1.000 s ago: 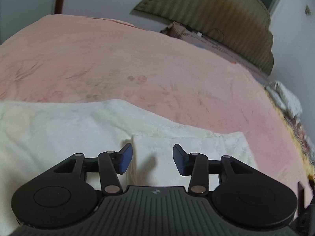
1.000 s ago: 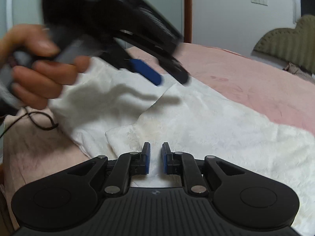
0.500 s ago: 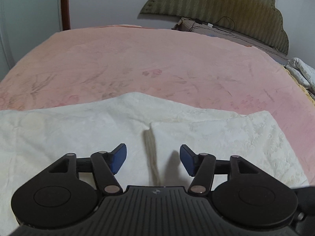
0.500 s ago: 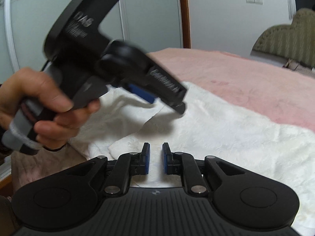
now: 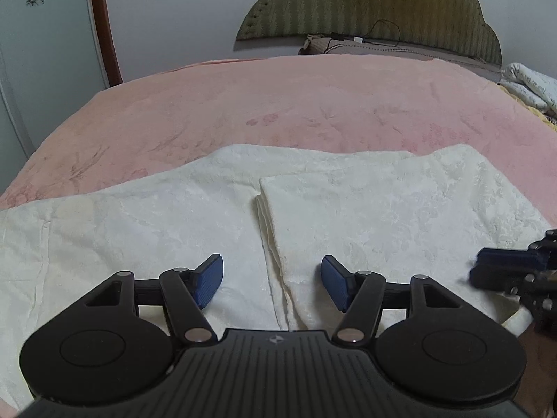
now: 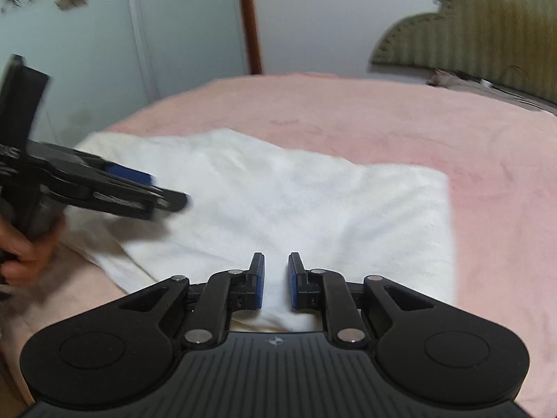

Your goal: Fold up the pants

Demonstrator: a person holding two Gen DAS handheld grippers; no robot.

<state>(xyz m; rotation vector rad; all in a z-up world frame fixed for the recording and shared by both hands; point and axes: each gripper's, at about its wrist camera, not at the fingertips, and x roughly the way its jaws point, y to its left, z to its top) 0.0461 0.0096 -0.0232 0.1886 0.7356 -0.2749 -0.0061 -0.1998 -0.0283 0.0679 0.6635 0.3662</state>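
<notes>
The white pants (image 5: 383,209) lie flat on the pink bed, one layer folded over another, with the fold's edge (image 5: 268,216) running toward me. My left gripper (image 5: 271,278) hovers low over that edge, open, with both blue pads clear of the cloth. In the right wrist view the pants (image 6: 296,202) spread ahead. My right gripper (image 6: 276,280) sits over their near edge, its pads almost together with nothing pinched. The left gripper (image 6: 139,188) shows at the left, held by a hand (image 6: 28,254). The right gripper's tip (image 5: 504,271) enters the left wrist view at the right edge.
A pink bed cover (image 5: 278,104) stretches beyond the pants to a padded green headboard (image 5: 383,7). A pillow with a cable (image 5: 348,43) lies at the head. Folded bedding (image 5: 532,83) sits at the far right. Wardrobe doors (image 6: 104,52) stand to the left.
The left gripper's jaws have widened, and it has rolled level and sunk toward the fold's edge. The right gripper has slid sideways along the pants, away from the left gripper.
</notes>
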